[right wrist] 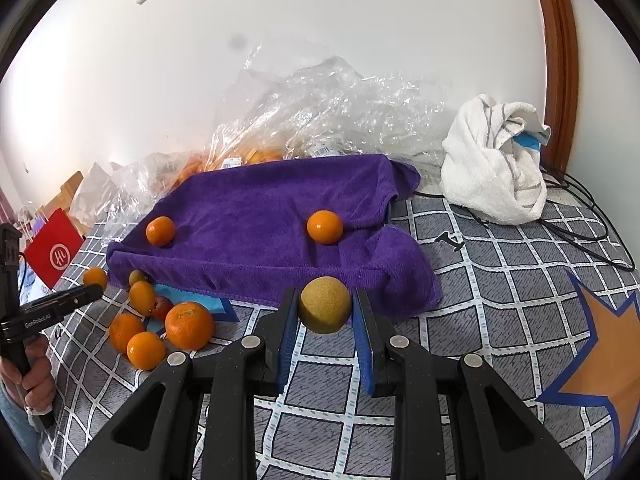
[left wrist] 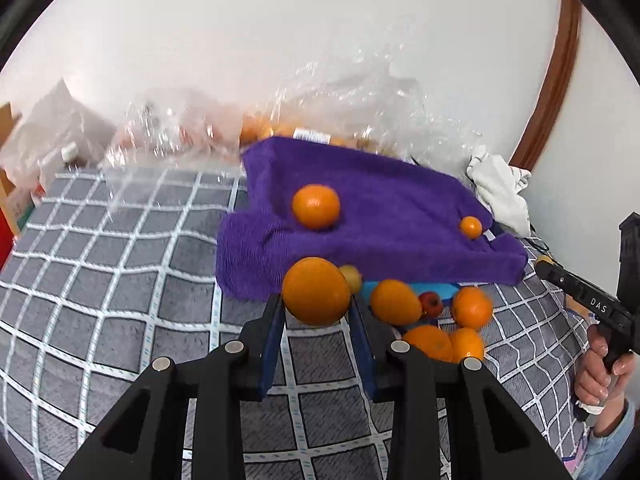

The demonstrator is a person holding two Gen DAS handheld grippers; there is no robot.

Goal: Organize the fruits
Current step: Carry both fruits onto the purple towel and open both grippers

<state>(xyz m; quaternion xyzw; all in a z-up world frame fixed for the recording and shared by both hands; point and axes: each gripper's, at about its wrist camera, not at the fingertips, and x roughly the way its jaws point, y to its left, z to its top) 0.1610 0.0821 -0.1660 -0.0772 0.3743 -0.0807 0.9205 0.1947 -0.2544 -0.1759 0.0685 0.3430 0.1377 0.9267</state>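
Left wrist view: left gripper (left wrist: 317, 308) pinches an orange (left wrist: 316, 291), right gripper (right wrist: 325, 312) pinches a yellow-brown fruit (right wrist: 325, 310), both apparently mid-carry; next, setting them on the purple towel (right wrist: 260, 216) at frame center.

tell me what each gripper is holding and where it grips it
Left gripper holds a large orange, its fingers pressing the fruit's left and right sides. Right gripper holds a yellowish-brown round fruit the same way, across its sides.

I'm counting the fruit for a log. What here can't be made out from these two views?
- Fruit in the clear plastic bags: both views, crumpled film blurs it, count unreadable.
- Small fruit by the purple towel: right wrist view, partly under the towel edge.
- White cloth bundle: folds hide its blue contents.
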